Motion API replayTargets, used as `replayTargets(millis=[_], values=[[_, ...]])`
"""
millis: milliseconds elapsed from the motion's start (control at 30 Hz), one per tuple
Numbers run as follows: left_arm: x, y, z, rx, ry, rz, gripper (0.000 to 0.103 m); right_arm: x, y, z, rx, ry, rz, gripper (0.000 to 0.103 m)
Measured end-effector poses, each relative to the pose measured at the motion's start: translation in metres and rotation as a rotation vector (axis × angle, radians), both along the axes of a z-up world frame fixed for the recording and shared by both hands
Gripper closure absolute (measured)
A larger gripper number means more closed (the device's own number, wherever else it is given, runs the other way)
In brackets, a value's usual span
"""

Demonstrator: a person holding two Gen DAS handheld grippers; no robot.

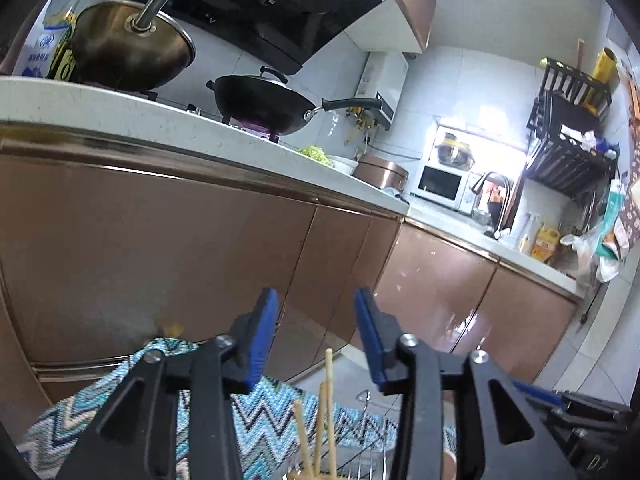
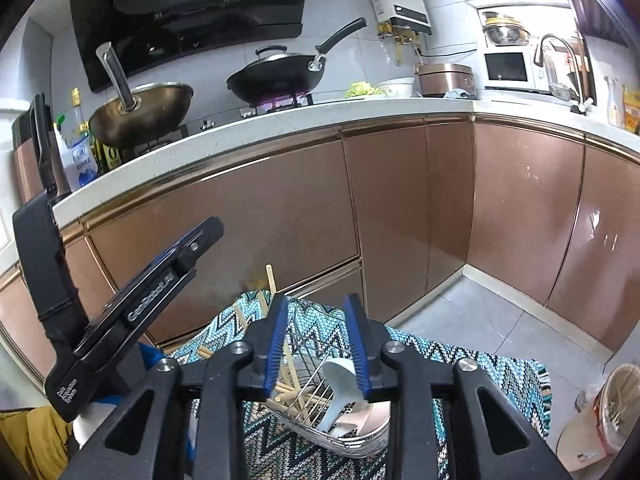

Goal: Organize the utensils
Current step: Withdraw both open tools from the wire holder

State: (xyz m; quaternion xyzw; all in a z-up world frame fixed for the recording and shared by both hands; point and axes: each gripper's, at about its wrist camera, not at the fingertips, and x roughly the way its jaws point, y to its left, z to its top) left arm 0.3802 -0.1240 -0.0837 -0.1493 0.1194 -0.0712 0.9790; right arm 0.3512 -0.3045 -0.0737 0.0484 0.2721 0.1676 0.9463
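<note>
- Your left tool carries white lettering along its side in the right wrist view, reading "GenRobot.AI" as far as you can make out; smaller print near its base is too blurred to read
- Your left tool has its blue pads spread with nothing between them
- Your right tool is spread as well, hovering over the wire utensil basket and gripping nothing
- The basket sits on the zigzag-patterned mat, which lies on the floor beside the copper-coloured cabinets
- The wooden chopsticks lie tangled in the basket; one stands up steeply, its tip toward the cabinets
- The white spoon leans in the basket, bowl end up, handle running down into it
- In the left wrist view only the chopstick tips show; the basket is largely cut off by the frame edge
- A black wok sits on the desk
</note>
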Motion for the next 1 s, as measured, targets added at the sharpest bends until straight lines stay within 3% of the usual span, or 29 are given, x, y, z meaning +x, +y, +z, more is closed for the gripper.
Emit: replayTargets(millis=[400,867,1000], values=[[-0.054,0.012,0.017,0.199,0.129,0.056,0.040,-0.058,-0.009,0.018,-0.020,-0.045,-0.130,0.045],[-0.143,0.036,0.044,0.275,0.121,0.083,0.037,-0.134,-0.008,0.024,-0.071,-0.083,-0.296,0.020],[-0.167,0.044,0.051,0.297,0.114,0.110,0.031,-0.154,-0.006,0.025,-0.078,-0.098,-0.335,0.007]])
